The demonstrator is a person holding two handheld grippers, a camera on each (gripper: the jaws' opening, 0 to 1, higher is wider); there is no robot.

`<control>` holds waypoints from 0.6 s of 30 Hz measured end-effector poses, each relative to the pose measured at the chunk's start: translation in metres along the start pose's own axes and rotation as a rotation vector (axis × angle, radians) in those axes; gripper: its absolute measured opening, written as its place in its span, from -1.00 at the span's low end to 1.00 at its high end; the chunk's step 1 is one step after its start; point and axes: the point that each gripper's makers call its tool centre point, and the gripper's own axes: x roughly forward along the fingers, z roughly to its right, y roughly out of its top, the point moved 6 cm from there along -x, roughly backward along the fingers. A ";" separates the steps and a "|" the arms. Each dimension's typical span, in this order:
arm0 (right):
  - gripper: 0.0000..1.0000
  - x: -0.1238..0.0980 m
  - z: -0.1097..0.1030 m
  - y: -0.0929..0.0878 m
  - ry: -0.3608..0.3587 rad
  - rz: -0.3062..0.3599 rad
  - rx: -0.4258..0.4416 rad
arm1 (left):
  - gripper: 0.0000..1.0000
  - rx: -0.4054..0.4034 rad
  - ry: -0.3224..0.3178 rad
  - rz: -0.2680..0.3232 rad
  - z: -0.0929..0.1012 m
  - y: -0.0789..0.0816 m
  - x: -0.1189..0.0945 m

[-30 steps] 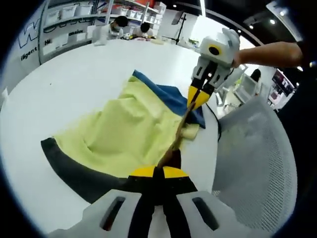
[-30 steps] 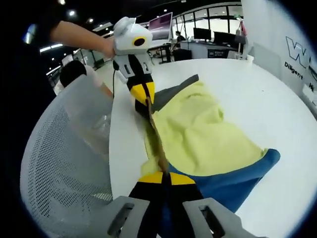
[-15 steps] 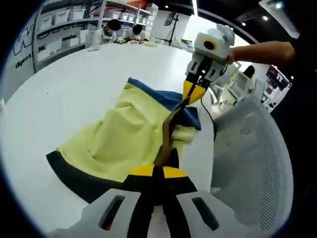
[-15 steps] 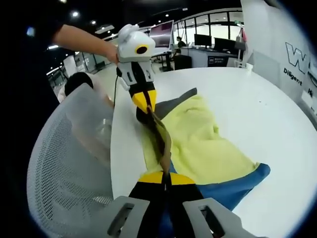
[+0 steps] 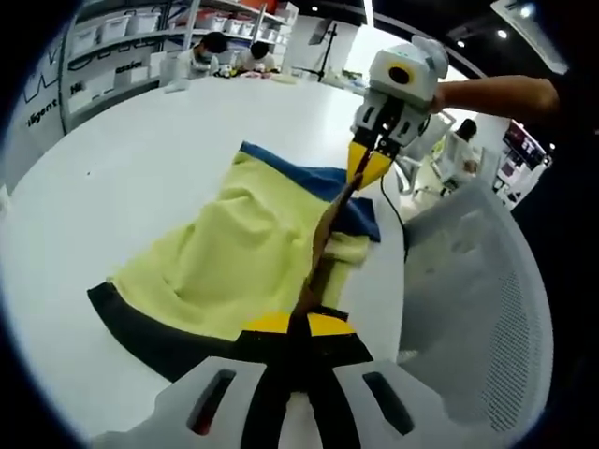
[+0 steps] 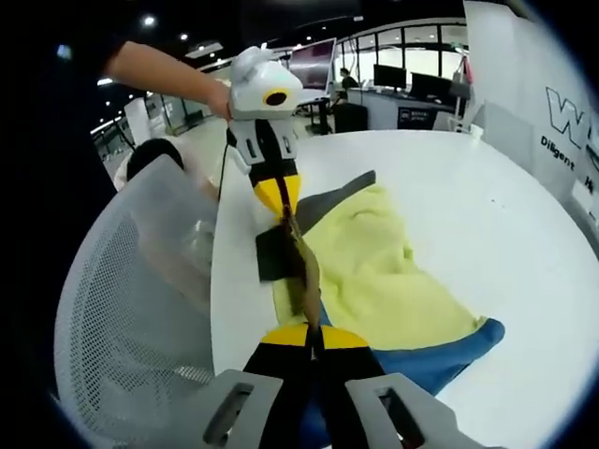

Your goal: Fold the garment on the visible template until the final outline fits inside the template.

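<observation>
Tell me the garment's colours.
The garment is mostly pale yellow, with a blue band at one end and a dark, near-black band at the other; clearest in the left gripper view.

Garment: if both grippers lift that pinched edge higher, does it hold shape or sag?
Likely sags: the garment lies rumpled on the table, and the edge between the left gripper and right gripper bows. Probably light: pinches at two points hold that edge up.

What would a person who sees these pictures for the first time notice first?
First, the yellow garment with dark and blue bands, spread on the round white table. Its near edge is lifted and stretched between the left gripper, shut on it at the bottom of the left gripper view, and the right gripper above. A white mesh chair stands beside the table.
</observation>
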 end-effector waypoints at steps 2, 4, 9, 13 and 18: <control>-1.00 -0.002 0.002 0.003 -0.011 0.004 -0.004 | -0.95 -0.022 0.000 0.009 -0.002 0.003 -0.002; -1.00 -0.004 0.003 0.006 -0.018 0.010 -0.008 | -0.95 -0.031 0.003 0.012 -0.003 0.005 -0.004; -1.00 -0.009 0.014 0.014 -0.075 0.023 -0.039 | -0.95 0.009 0.037 0.040 -0.009 0.015 -0.010; -1.00 -0.015 0.025 0.025 -0.130 0.045 -0.053 | -0.95 0.024 0.072 0.075 -0.017 0.030 -0.020; -1.00 -0.026 0.036 0.043 -0.180 0.076 -0.089 | -0.95 0.035 0.118 0.116 -0.029 0.051 -0.035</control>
